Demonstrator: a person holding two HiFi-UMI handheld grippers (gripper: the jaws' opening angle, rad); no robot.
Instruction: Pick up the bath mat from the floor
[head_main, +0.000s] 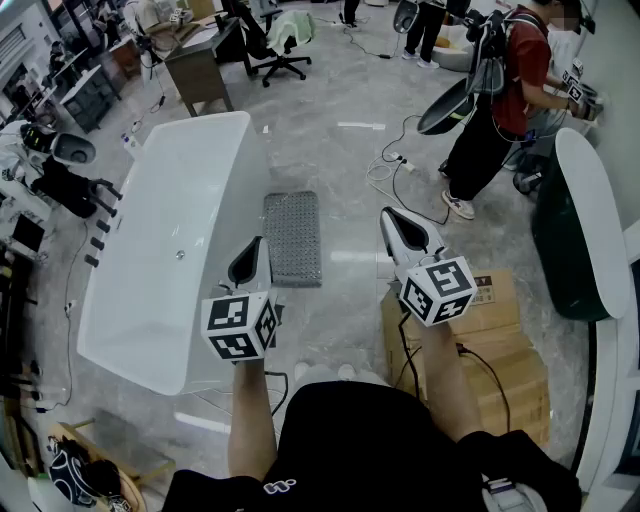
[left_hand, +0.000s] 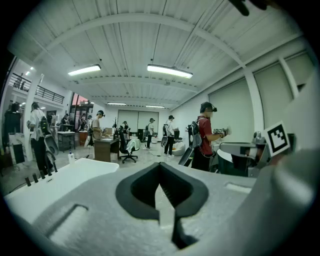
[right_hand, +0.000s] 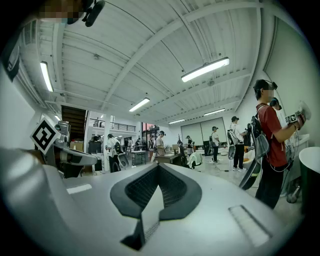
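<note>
Head view: bath mat (head_main: 292, 238) on floor (head_main: 345, 165)

I see my left gripper (head_main: 256, 248) and right gripper (head_main: 392, 220) raised with jaws together, the grey bath mat (head_main: 292, 238) flat on the floor just ahead of the left one, the white bathtub (head_main: 170, 250) on its outer side, and cardboard boxes (head_main: 500, 340) under the right.

bath mat (head_main: 293, 235) near-left edge hidden behind left tongs (head_main: 257, 245)
</note>
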